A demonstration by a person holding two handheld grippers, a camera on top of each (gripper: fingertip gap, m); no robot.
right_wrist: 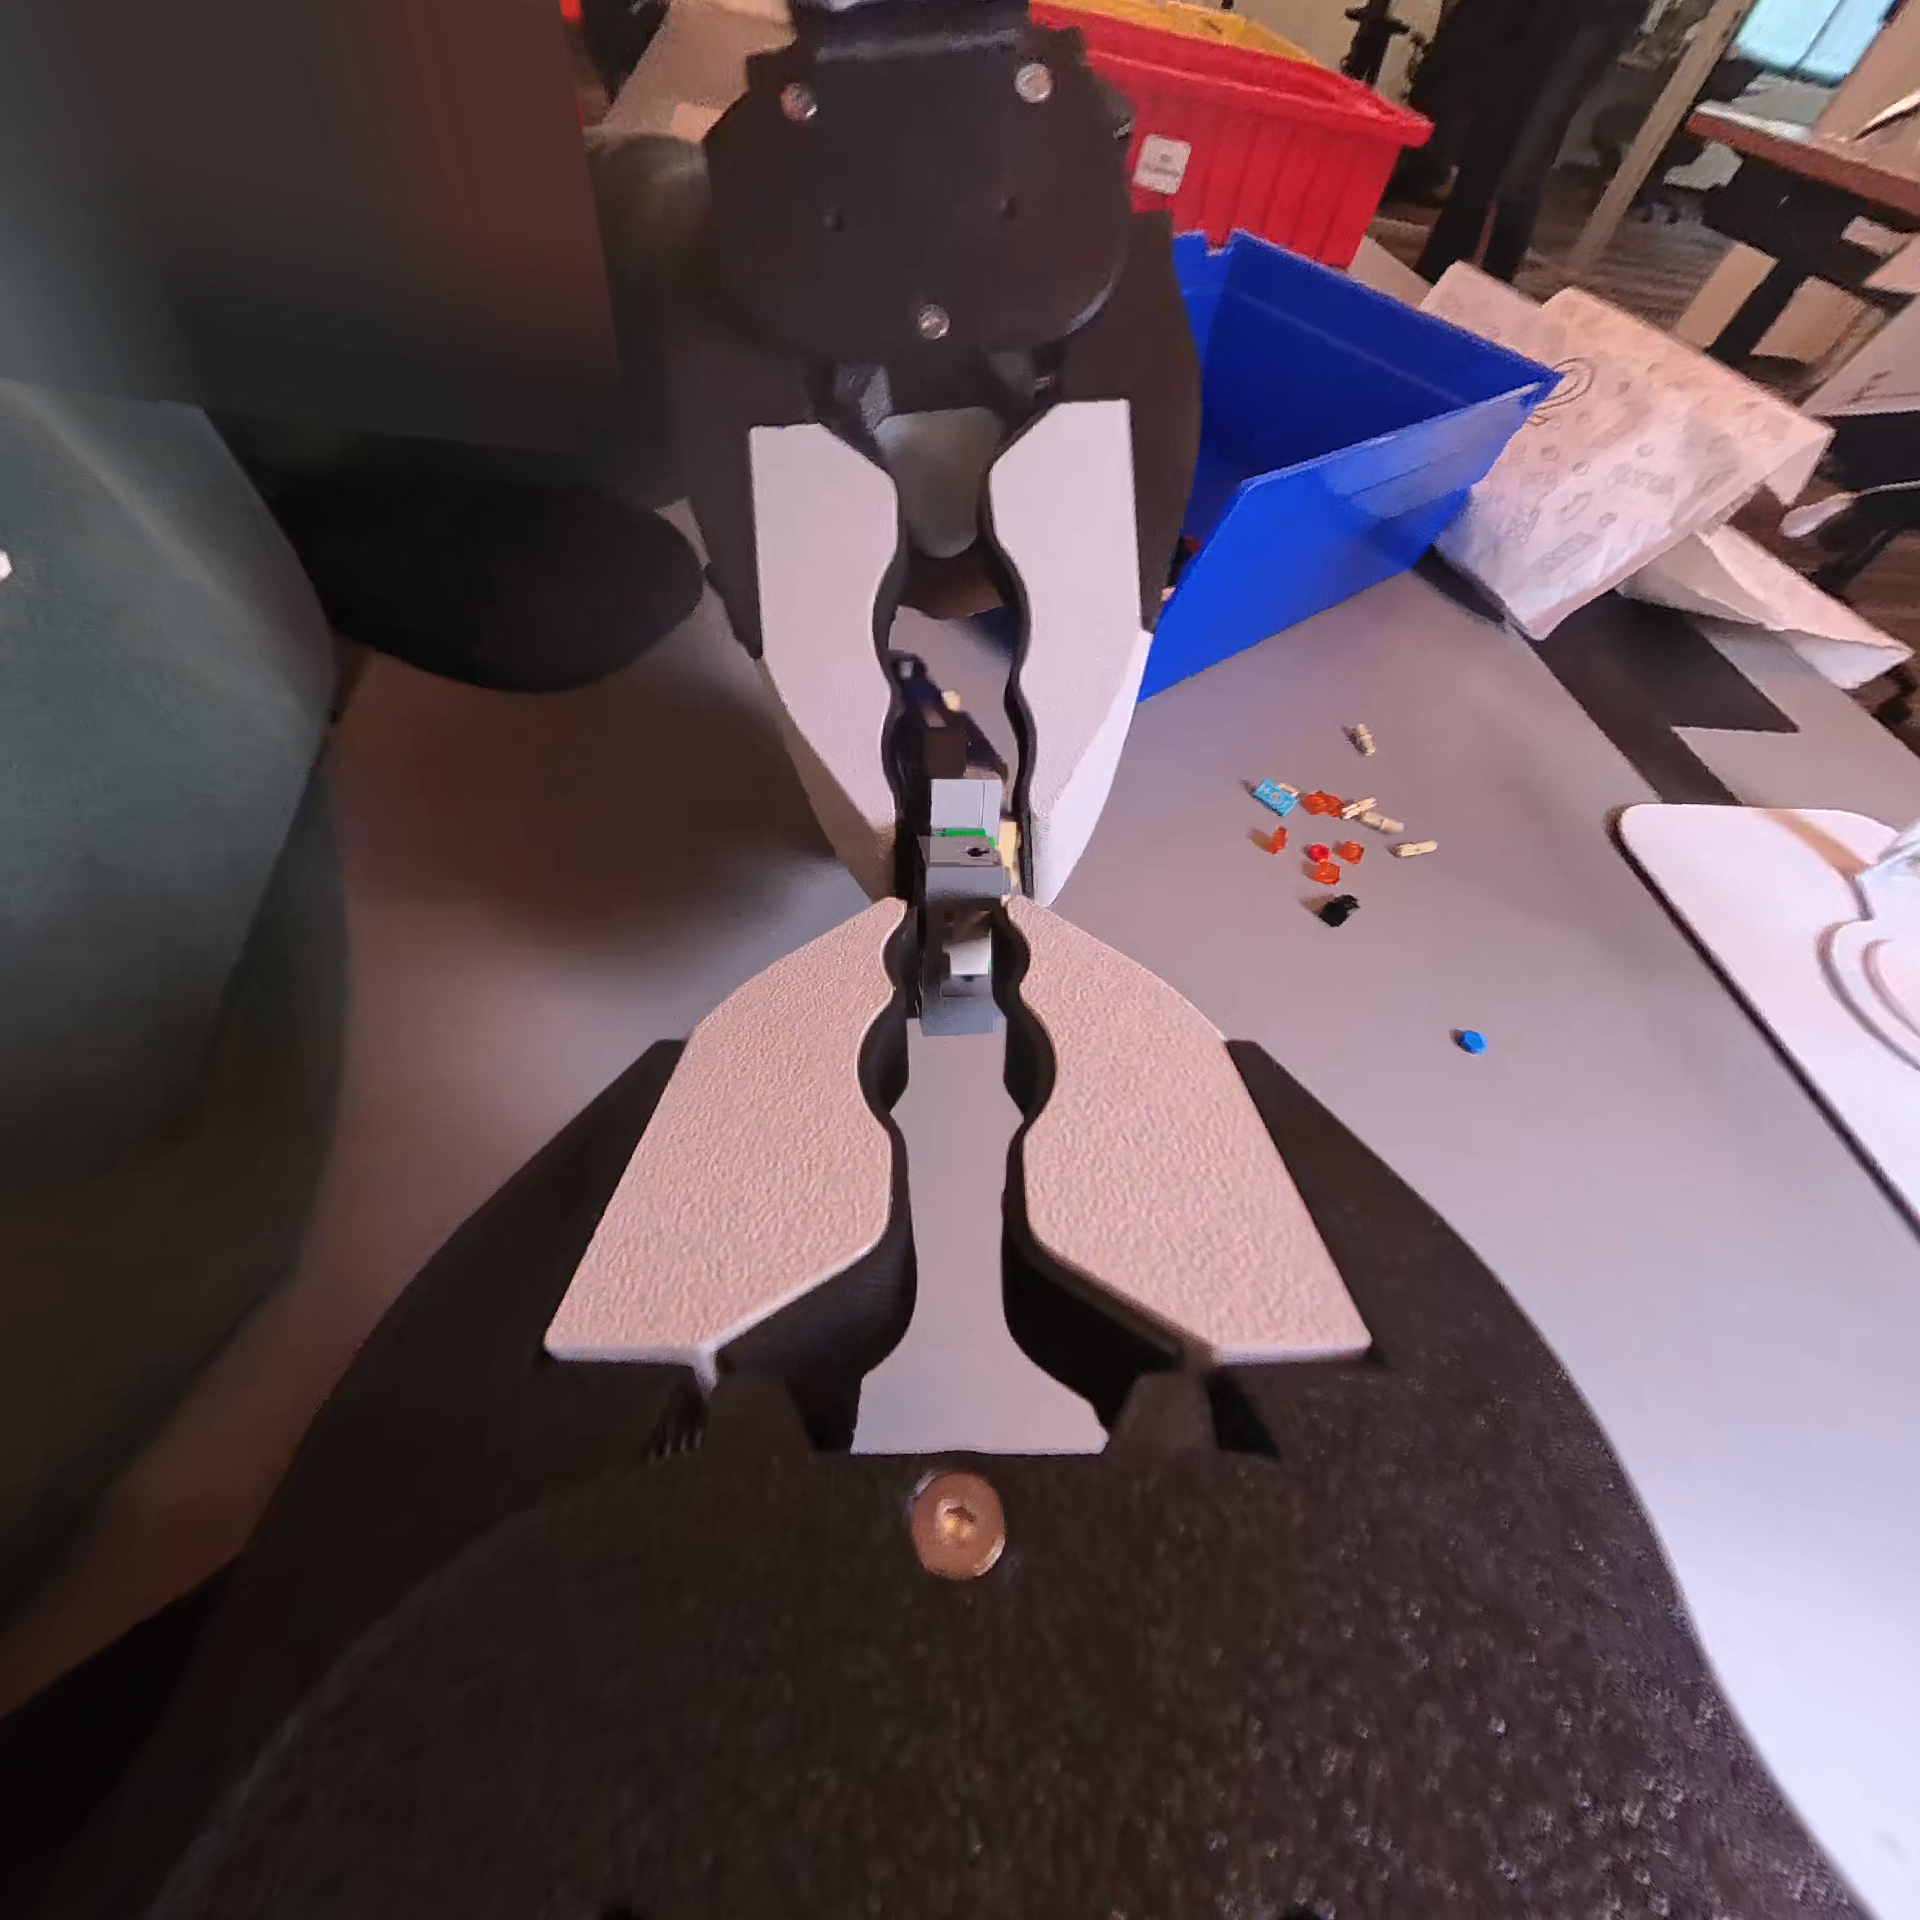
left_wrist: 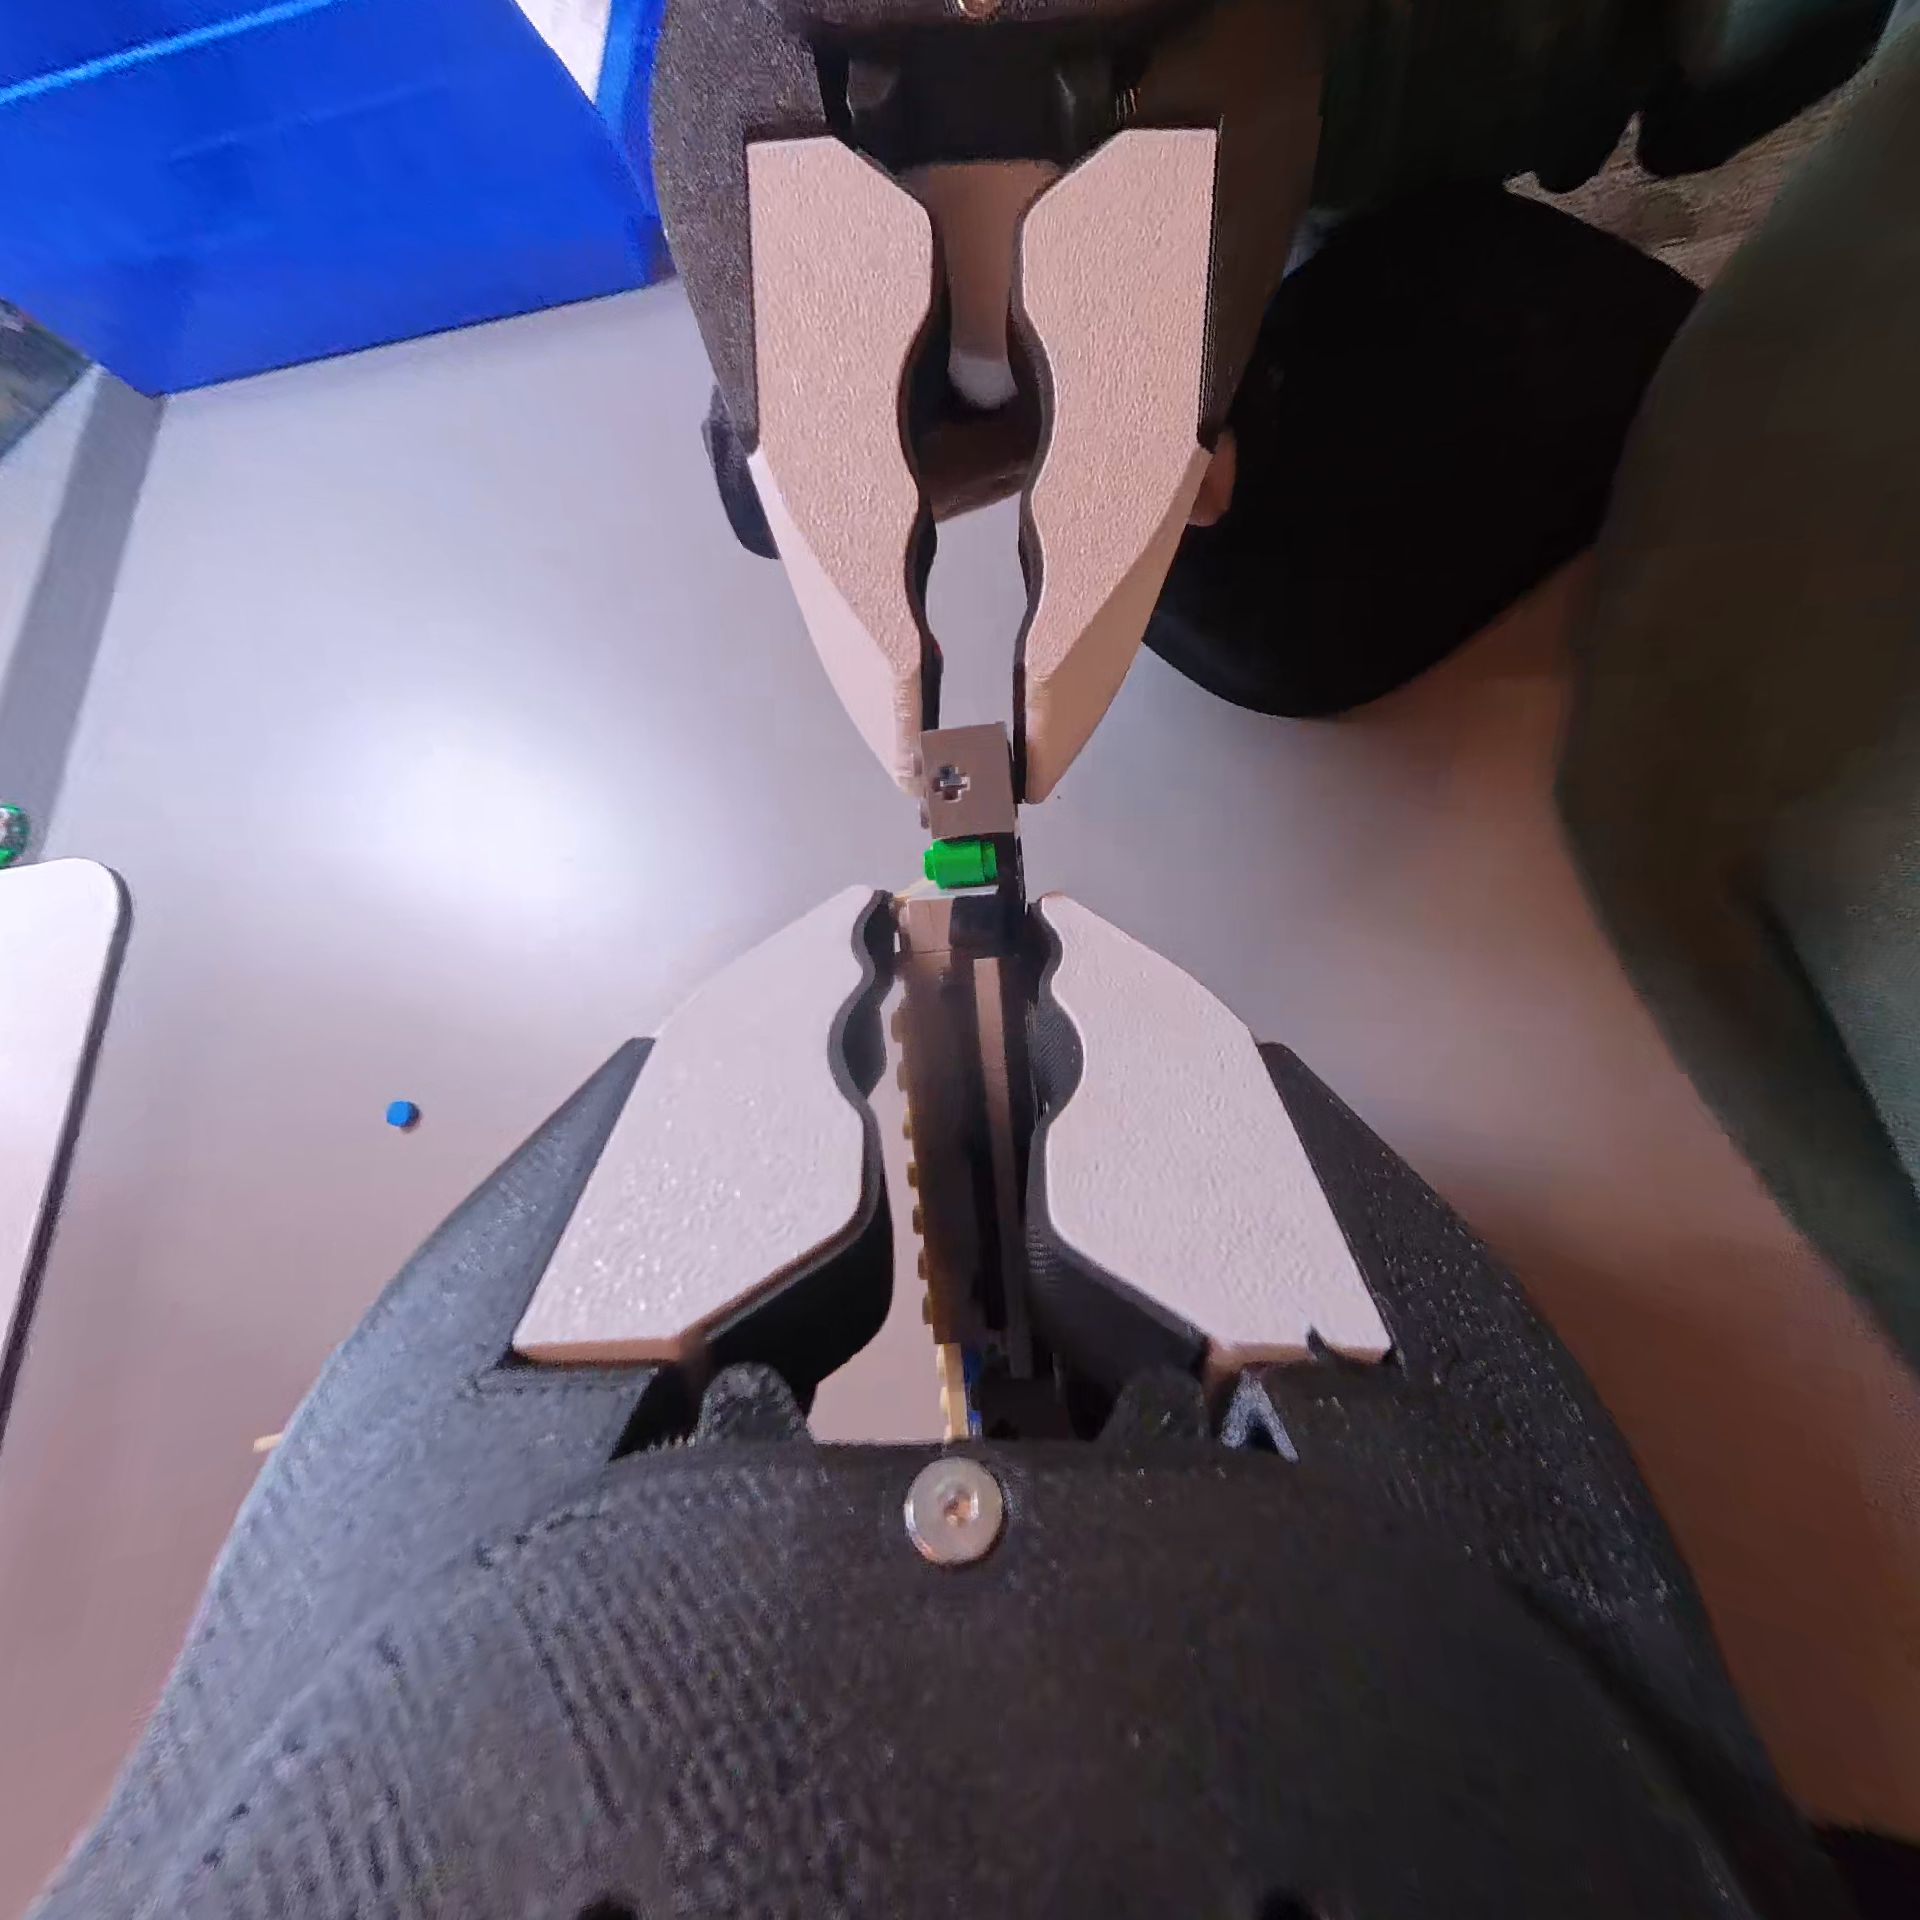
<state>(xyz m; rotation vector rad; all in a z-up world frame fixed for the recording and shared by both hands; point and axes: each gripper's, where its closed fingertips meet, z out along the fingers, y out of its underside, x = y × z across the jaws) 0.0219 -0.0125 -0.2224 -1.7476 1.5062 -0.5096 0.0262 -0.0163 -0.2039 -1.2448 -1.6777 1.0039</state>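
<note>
My two grippers face each other tip to tip above a grey table [left_wrist: 416, 727]. My left gripper [left_wrist: 961, 904] is shut on a long toy-brick assembly [left_wrist: 956, 1091] of tan studded plate, grey and black parts that lies lengthwise between its fingers. My right gripper [left_wrist: 971, 774] is shut on a small grey brick with a cross-shaped hole [left_wrist: 966, 779], held at its fingertips. A green round stud [left_wrist: 958, 862] sits between that brick and the end of the assembly. In the right wrist view the grey brick [right_wrist: 961, 997] sits between my right gripper's [right_wrist: 951, 909] fingers, against the assembly [right_wrist: 961, 810].
A blue bin [right_wrist: 1330, 436] and a red bin [right_wrist: 1247, 135] stand behind. Several loose orange, tan, blue and black pieces [right_wrist: 1330, 831] and a blue stud [right_wrist: 1468, 1040] lie on the table. A white board [right_wrist: 1766, 914] lies at the right, and a person's dark clothing [left_wrist: 1766, 727] is close. The grippers are tip to tip, or close to it. Left tips and right tips are each some 20 cm from the blue stud [right_wrist: 1468, 1040]. My left wrist view [left_wrist: 403, 1117] looks at it from another angle.
</note>
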